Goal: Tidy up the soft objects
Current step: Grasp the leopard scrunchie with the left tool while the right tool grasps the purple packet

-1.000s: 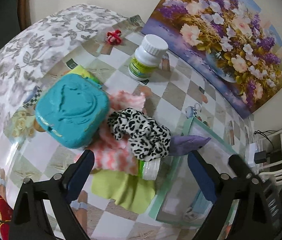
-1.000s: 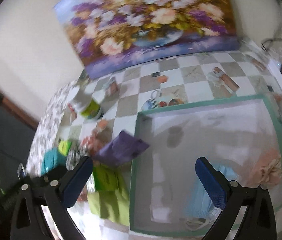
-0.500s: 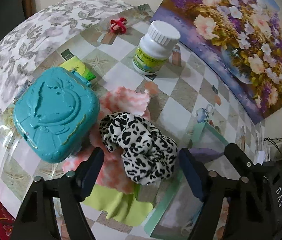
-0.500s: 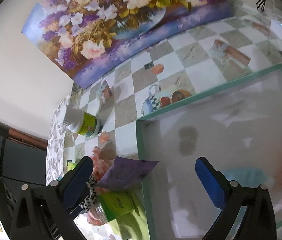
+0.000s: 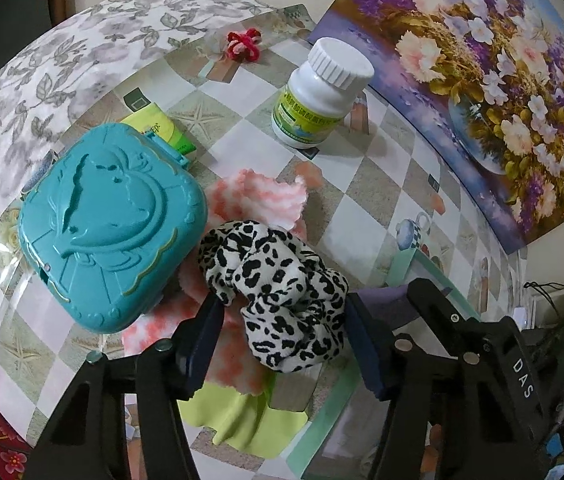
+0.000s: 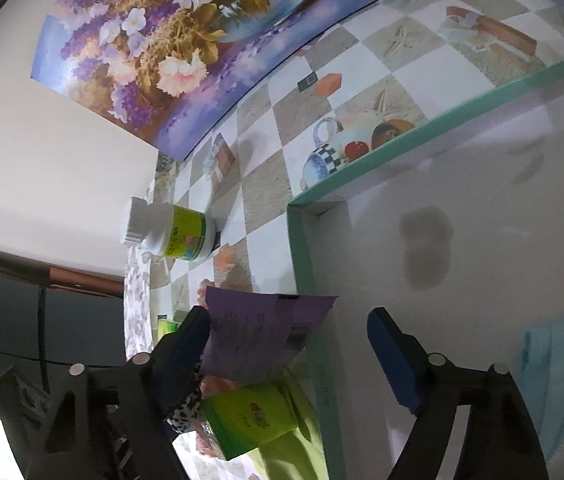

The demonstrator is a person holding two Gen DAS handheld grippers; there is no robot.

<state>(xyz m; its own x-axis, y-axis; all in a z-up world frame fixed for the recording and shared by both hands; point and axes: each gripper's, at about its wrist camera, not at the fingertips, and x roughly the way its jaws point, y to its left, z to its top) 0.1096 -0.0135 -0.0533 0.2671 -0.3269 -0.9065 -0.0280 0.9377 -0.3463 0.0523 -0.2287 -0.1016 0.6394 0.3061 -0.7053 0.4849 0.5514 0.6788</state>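
The checkered, picture-printed surface (image 5: 366,216) carries everything, with a large floral painting (image 5: 482,60) leaning at its far edge. A shallow white tray with a mint-green rim (image 6: 302,272) sits to the right; a light blue soft item (image 6: 558,356) lies inside it, blurred. A teal plastic case with an embossed heart lid (image 5: 109,224) rests on the left, overlapping a pink-and-white fluffy cloth (image 5: 257,200). Beneath that cloth's near edge lies a lime-green cloth (image 5: 241,412). On top of the pink cloth sits the black-and-white leopard-print fabric scrunchie (image 5: 282,296), and the left tongs (image 5: 282,340) straddle it, jaws partly closed with pads close to its sides but contact unclear. A purple paper packet (image 6: 257,336) overhangs the tray's corner; the right tongs (image 6: 294,356) stand wide around it, gripping nothing. A white pill bottle with a green label (image 5: 318,100) stands behind, and a small red yarn flower (image 5: 243,42) lies farther back.
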